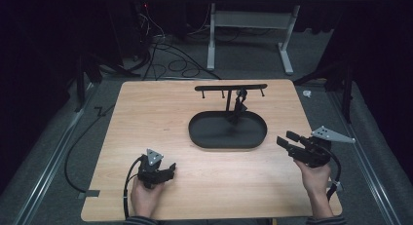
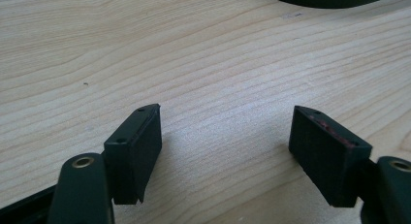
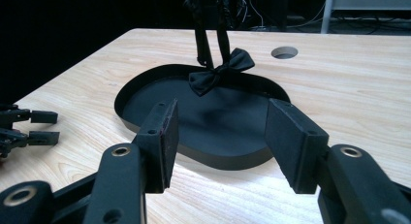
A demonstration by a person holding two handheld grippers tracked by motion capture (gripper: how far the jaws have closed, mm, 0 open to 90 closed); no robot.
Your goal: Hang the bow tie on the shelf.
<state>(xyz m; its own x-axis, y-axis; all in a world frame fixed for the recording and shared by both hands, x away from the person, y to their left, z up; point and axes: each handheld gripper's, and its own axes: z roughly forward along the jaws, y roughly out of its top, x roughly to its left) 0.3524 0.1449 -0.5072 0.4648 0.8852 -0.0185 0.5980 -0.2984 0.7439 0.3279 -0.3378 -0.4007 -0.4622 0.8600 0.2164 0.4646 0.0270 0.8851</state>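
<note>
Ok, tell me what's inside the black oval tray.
The black oval tray holds the foot of a T-shaped stand. A black bow tie hangs from its bar over the tray, apparently without touching the floor. The dark floor otherwise looks bare; the near rim hides a strip.

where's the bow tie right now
The black bow tie hangs by its strap from the stand's crossbar, dangling just over the far part of the oval black tray mid-table, ahead of both open grippers.
</note>
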